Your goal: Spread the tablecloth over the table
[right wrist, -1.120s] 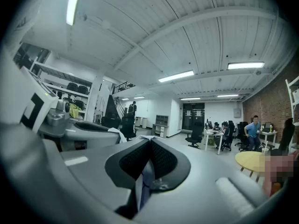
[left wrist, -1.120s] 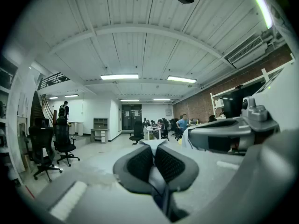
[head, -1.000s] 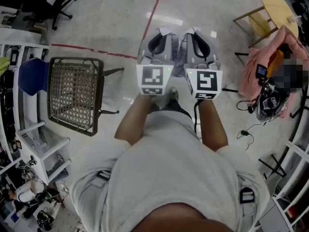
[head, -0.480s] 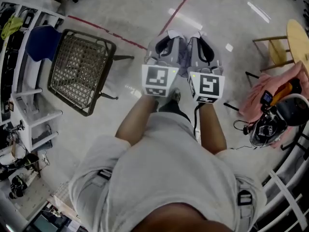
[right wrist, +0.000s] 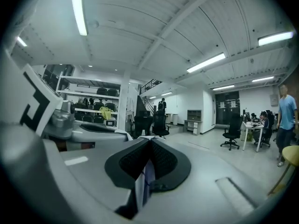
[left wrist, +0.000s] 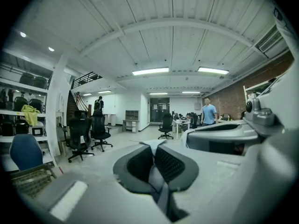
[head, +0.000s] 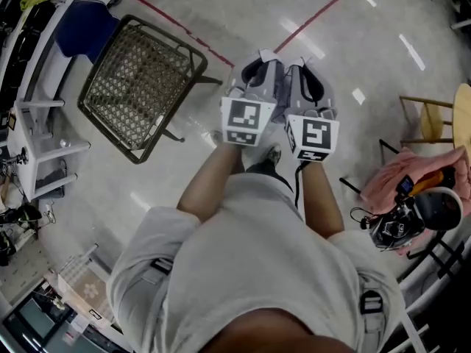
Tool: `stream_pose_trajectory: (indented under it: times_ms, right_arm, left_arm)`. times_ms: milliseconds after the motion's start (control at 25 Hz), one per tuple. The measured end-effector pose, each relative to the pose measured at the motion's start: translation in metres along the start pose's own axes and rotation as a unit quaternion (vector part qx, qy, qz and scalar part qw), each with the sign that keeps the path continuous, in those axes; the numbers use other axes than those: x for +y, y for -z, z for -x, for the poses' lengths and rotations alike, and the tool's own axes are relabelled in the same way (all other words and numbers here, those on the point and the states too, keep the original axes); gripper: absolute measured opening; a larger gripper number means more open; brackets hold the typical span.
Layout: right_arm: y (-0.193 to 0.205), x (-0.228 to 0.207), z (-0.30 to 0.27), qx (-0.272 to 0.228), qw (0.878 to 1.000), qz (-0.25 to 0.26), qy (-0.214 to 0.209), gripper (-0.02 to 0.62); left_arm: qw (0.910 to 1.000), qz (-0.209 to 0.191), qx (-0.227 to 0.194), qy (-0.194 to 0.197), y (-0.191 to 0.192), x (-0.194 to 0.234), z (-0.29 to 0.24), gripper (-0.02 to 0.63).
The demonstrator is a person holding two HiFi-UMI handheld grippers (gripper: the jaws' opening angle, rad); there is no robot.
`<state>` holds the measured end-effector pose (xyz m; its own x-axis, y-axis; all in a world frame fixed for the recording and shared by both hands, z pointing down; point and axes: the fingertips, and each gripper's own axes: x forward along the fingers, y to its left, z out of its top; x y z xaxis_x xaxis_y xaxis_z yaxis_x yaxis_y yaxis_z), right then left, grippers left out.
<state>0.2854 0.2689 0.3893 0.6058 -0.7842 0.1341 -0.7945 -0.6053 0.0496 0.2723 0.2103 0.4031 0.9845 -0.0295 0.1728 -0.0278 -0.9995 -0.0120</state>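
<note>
Your left gripper (head: 263, 57), right gripper (head: 300, 65): grey, black-white square markers (head: 247, 120). Tablecloth (left wrist: 157, 180) in jaws: pale grey. Mesh surface (head: 140, 79): brown weave; blue chair (head: 85, 26) beside it.

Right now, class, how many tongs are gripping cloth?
2. The left tongs and the right tongs, side by side before the person, are each shut on the tablecloth.
</note>
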Motion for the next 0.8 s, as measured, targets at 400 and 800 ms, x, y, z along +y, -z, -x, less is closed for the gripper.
stream_pose_trajectory:
  times_ms: [400,800]
  right_arm:
    - [-0.024,0.081,-0.088,0.006,1.0,0.018,-0.011,0.008]
    - [-0.024,0.152,-0.163,0.025,0.999,0.026,-0.015,0.008]
  left_arm:
    - [0.9998,0.005,-0.017,0.007,-0.009,0.114,0.001,0.023]
    - [0.9998,0.004,-0.006,0.019,0.004,0.217,-0.005,0.023]
